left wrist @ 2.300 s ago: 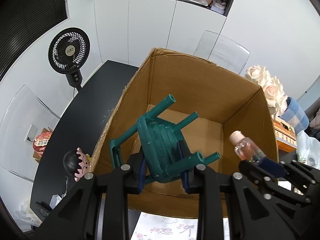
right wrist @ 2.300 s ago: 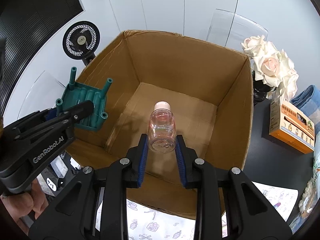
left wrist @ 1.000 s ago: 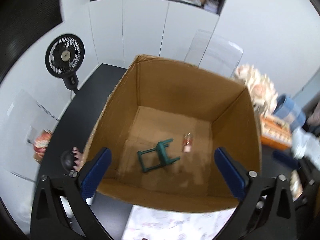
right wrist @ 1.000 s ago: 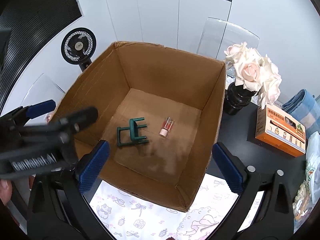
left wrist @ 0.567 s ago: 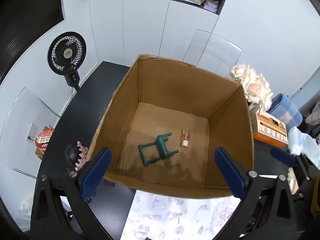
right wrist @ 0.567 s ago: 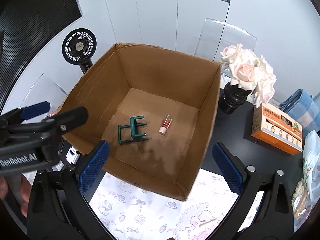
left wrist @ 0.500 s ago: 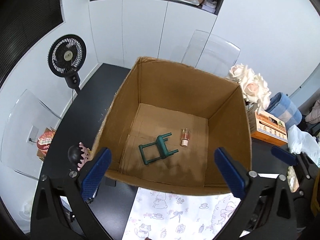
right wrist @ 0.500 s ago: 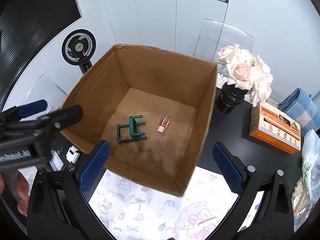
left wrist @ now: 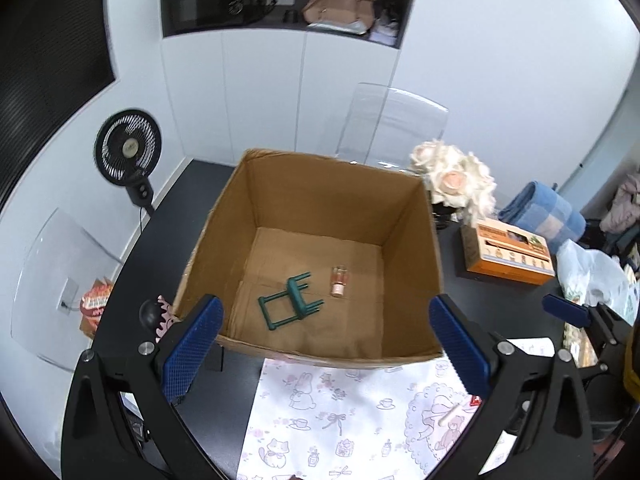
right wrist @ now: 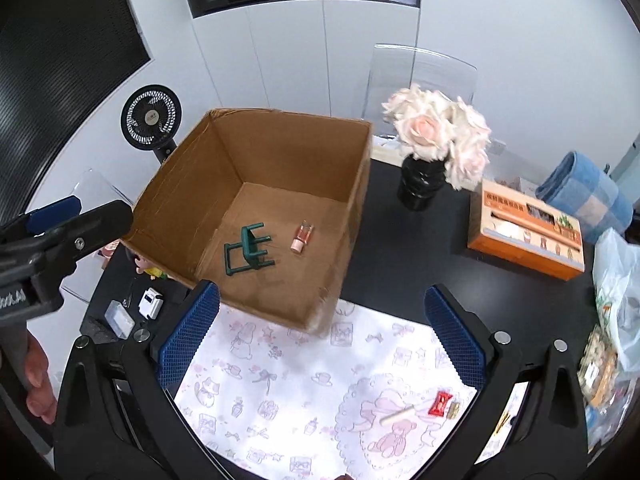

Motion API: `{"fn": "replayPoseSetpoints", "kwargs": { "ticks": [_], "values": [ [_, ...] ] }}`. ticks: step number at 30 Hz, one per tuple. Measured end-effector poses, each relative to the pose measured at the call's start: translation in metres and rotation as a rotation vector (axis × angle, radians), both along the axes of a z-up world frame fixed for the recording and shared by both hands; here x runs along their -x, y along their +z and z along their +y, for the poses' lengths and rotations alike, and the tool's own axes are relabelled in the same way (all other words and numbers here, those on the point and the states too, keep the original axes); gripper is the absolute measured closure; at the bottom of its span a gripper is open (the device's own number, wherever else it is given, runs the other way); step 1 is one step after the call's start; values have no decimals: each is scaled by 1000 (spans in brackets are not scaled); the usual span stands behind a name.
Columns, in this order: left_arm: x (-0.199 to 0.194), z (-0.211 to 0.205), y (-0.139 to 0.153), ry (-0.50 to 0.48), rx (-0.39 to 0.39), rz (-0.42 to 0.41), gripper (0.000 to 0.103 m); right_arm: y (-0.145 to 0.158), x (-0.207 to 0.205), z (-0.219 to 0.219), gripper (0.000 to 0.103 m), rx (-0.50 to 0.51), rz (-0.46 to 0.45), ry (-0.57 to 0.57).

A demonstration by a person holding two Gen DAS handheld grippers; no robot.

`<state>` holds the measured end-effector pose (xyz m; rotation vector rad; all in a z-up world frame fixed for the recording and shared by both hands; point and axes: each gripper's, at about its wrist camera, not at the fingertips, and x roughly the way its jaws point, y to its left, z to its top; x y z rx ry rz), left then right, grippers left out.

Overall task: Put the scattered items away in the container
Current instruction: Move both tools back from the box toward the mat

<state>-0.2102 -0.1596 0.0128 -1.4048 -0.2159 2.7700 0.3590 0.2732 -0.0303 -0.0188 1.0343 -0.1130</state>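
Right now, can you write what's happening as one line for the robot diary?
left gripper: open, empty | right gripper: open, empty | green toy stool: tipped over in cardboard box | small bottle: lying beside stool | stick, red wrapper: on mat

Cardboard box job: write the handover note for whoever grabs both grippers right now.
Left gripper: open, empty, above the near side of the cardboard box.
Right gripper: open, empty, over the patterned mat.
Done: green toy stool lies tipped on the box floor, small pink bottle on its side just right of it.
Left: red wrapper and white stick lie on the mat near the right gripper.
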Motion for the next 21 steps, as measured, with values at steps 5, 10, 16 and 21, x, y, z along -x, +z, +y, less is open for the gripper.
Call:
{"fn": "replayPoseSetpoints", "kwargs": {
  "ticks": [5, 10, 16, 21],
  "values": [
    [-6, 28, 4, -34, -8, 19, 1, 2, 21, -23, 0, 12, 2, -31],
    [-15, 55, 2, -62, -17, 25, 1, 4, 43, -45, 0, 24, 3, -61],
    [-28, 88, -5, -86, -21, 28, 1, -2, 74, -74, 0, 35, 9, -98],
    [-39, 114, -13, -107, -19, 26, 1, -8, 98, -97, 0, 23, 6, -119]
  ]
}}
